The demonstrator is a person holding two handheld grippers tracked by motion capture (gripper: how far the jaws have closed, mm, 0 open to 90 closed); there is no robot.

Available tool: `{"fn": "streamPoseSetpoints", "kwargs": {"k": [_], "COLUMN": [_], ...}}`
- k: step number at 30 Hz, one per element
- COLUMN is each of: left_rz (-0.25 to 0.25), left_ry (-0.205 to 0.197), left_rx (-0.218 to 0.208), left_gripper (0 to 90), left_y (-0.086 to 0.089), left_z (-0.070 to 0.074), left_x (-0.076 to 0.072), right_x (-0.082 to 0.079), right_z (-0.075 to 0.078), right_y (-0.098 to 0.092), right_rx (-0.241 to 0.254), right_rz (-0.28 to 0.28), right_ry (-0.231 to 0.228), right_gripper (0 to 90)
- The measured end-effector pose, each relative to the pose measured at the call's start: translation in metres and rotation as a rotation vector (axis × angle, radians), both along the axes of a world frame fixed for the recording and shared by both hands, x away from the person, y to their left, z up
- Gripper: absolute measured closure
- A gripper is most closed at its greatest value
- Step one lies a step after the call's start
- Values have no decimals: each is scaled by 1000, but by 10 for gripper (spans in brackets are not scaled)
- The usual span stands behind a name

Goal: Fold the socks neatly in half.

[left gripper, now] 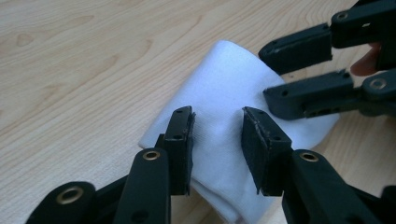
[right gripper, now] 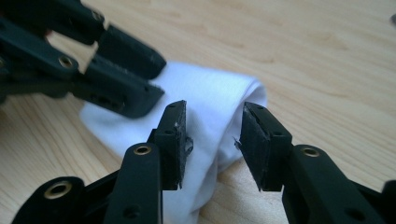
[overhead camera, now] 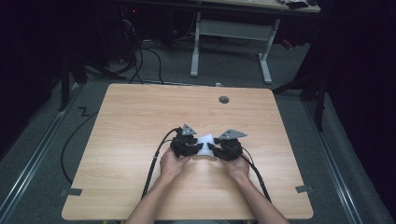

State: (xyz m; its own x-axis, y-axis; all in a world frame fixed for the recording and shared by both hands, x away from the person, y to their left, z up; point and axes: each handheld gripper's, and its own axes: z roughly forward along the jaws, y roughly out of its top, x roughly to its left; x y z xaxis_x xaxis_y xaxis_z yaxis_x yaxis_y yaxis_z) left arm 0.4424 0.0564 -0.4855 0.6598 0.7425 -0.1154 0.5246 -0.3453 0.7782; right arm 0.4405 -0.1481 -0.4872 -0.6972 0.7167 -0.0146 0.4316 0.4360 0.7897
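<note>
Right now both grippers sit at a folded white cloth (overhead camera: pixel 206 142) lying on the table (overhead camera: pixel 140 121), near the front edge, about mid-width. Left gripper (left gripper: pixel 217 128) has its jaws apart, straddling one end of the cloth; pads are near the fabric but nothing is pinched yet, as far as I can tell. Right gripper (right gripper: pixel 212 126) is the same at the opposite end: jaws open, cloth between them, no clamp. Looks like the grasp step, likely before unfolding or refolding, with both ends lined up and not yet taken. Next move probably calls for closing both sets of jaws together, low enough to catch the layers instead of skating over the top one. Pose: forearms come in from the near edge, hands (overhead camera: pixel 173 163) wrapped around each gripper, tools angled inward toward each other, tips nearly meeting over the cloth.
</note>
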Motion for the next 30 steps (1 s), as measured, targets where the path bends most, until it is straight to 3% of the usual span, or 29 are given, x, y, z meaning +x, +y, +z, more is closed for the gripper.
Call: {"fn": "streamPoseSetpoints", "kwargs": {"k": [5,10,12,14,18,23,30], "left_rz": [19,26,38,58,79,102,138], "left_ry": [-26,-34,-40,-50,-69,-111,-129], "left_rx": [2,-9,-20,-38,-70,-71,-74], "left_gripper": [636,586,538,499,470,451,432], "left_y": [4,7,10,16,27,39,55], "left_z": [-2,-2,3,9,19,26,32], "left_x": [4,5,3,1,-5,-17,-29], "right_x": [4,9,9,6,1,-4,-10], "right_z": [-6,-6,0,8,13,16,23], "right_y": [11,12,11,7,-2,-18,-36], "right_rx": [-44,-28,-19,8,10,38,58], "right_rz": [6,-3,-10,-13,-26,-50,-86], "right_ry": [1,25,7,-7,-5,11,-16], "right_gripper": [621,602,592,579,567,553,548]}}
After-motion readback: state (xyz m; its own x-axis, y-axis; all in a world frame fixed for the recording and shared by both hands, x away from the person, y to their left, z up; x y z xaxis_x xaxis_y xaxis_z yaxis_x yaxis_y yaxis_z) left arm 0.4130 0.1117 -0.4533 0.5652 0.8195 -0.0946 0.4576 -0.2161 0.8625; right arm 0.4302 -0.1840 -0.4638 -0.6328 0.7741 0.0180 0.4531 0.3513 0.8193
